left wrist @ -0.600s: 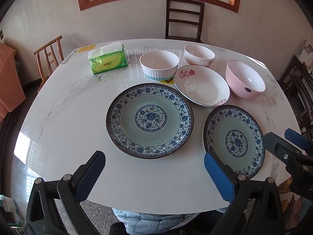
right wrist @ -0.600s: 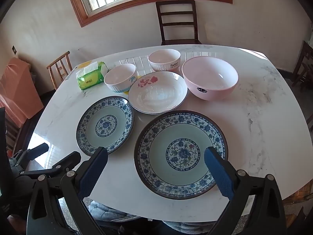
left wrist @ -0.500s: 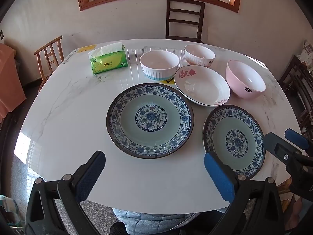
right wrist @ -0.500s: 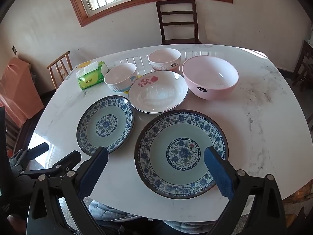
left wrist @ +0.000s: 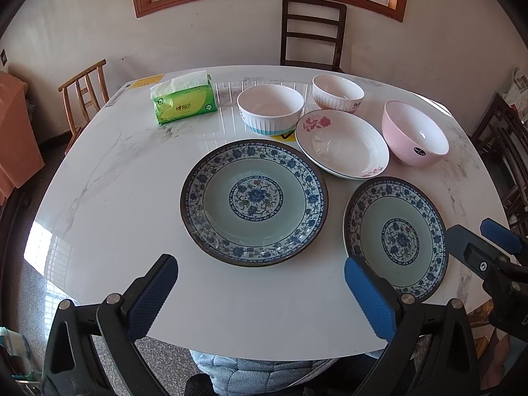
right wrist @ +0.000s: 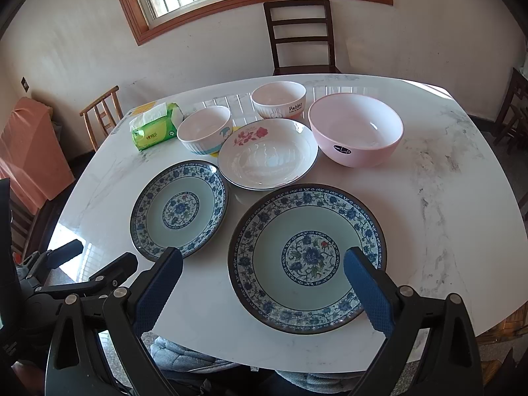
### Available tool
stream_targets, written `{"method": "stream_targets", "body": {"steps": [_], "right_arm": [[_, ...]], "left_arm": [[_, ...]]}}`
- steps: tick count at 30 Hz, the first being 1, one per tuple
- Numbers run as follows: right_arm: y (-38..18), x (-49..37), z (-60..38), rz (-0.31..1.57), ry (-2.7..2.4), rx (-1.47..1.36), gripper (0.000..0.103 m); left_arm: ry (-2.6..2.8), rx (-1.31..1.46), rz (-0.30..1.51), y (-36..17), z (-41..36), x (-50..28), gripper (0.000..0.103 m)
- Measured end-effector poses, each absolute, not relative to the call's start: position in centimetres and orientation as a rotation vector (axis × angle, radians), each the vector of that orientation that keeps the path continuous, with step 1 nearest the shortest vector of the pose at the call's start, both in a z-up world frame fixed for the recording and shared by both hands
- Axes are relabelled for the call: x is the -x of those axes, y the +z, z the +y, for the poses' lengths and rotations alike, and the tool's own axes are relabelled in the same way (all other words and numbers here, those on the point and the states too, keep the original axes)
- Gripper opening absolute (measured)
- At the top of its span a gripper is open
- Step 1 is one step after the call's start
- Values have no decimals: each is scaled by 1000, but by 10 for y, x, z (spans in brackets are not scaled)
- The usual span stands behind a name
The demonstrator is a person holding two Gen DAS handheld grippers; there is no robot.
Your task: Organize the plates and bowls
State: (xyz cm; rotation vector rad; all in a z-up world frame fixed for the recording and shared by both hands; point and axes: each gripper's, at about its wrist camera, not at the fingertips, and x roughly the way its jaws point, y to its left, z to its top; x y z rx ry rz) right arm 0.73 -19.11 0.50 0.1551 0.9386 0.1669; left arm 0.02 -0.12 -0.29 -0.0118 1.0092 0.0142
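Nothing picked up yet, so likely just the start: choosing which dish to take first

Left gripper [left wrist: 259, 265] wide apart, nothing between the pads, up above the near edge of the table [left wrist: 115, 198], tipped down. Right gripper [right wrist: 264, 257] wide apart too, nothing in it, above the near edge more to the right side

Two blue flower plates flat by the near edge: left blue plate [left wrist: 254, 201] near the middle of that edge, right blue plate [left wrist: 396, 237] just beside it, toward the near right corner. Behind them, near the middle of the table, a white rose plate [left wrist: 343, 145]. Farther back, three bowls standing the right way up: a pink bowl [left wrist: 415, 135] by the right edge, a ribbed bowl [left wrist: 270, 109] and a rabbit bowl [right wrist: 279, 100] toward the far edge. A green tissue pack [left wrist: 184, 102] near the far left corner, not part of the job

Next, probably: go down to the rim of one blue plate, slide one pad under the lip, pinch, lift, and lay it on the other. Plates look thin, flat and slippery, so a low, slow pinch at the rim. Then bowls one inside another, small into big
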Motion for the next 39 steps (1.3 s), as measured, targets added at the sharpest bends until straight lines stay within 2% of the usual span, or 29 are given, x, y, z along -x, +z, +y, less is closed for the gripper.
{"method": "stream_targets", "body": {"steps": [34,39], "right_arm": [[4,-5,-188,936,173,-157,93],[6,-6,-185,937,189,-157,90]], "left_arm": [[10,13,1011,-2,0,-3,103],[0,12,1008,-4,2,-4,103]]}}
